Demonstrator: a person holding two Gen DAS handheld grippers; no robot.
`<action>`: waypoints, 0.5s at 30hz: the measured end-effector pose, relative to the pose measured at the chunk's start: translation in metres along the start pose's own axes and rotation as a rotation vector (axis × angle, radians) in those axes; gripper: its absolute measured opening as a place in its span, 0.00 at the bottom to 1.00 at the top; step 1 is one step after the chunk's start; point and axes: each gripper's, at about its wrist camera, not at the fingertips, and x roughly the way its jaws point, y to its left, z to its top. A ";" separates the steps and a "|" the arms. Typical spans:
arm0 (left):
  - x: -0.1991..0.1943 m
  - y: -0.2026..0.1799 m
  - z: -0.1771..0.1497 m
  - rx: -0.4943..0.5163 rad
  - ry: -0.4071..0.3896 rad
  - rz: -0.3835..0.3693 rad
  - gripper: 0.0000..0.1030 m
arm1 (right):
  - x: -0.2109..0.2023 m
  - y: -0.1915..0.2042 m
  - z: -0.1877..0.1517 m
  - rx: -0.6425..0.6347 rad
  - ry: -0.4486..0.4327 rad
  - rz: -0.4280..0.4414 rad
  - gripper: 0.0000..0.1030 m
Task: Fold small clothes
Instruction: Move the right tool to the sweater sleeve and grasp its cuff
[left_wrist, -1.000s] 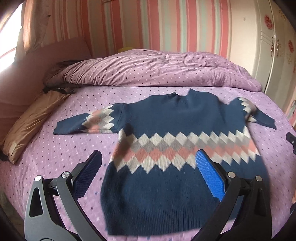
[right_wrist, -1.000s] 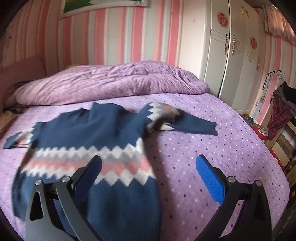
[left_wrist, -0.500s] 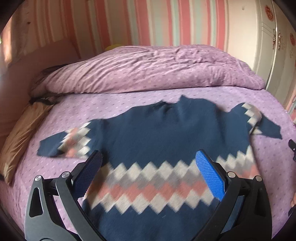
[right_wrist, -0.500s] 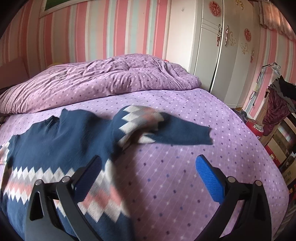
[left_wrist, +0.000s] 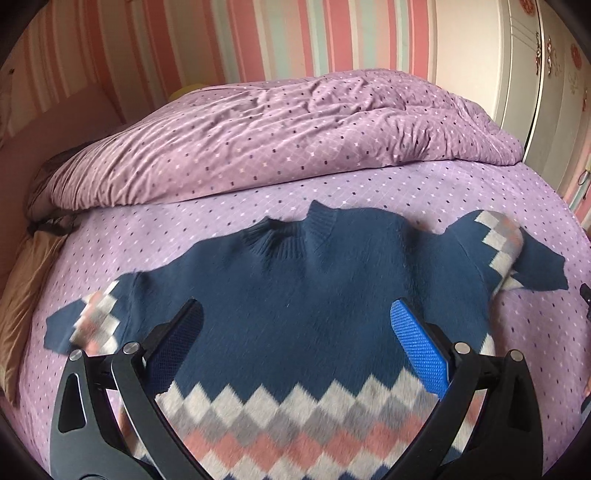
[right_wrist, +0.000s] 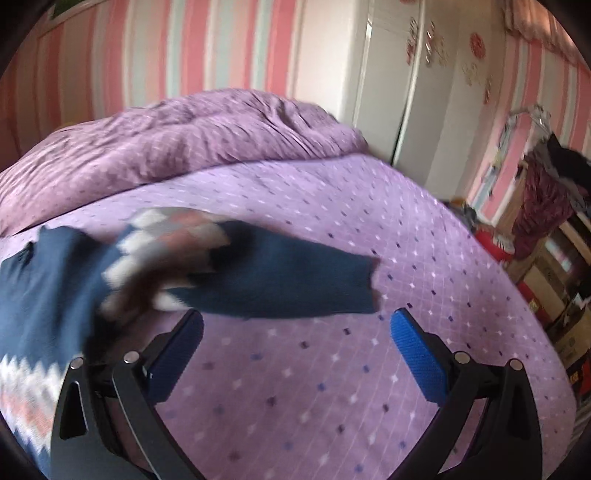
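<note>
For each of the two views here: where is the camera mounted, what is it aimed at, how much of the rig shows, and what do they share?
Left wrist: sits on the left gripper, looks forward over the navy sweater body and collar toward the heaped duvet; both open fingers show.
Right wrist: sits on the right gripper, looks over the sweater's right sleeve toward the wardrobe; both open fingers show.
Shared: the sweater, purple bedsheet, duvet, striped wall.

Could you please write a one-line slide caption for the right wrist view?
Open right hand-held gripper hovers over the purple bedsheet, just short of the navy sweater and its outstretched sleeve.
</note>
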 end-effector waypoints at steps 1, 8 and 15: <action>0.007 -0.004 0.003 0.003 -0.001 -0.002 0.97 | 0.014 -0.006 0.001 0.016 0.017 0.004 0.98; 0.041 -0.023 0.008 0.041 0.018 -0.016 0.97 | 0.098 -0.039 -0.007 0.173 0.104 0.032 0.98; 0.053 -0.033 0.000 0.107 0.041 0.007 0.97 | 0.147 -0.050 -0.012 0.307 0.168 0.104 0.69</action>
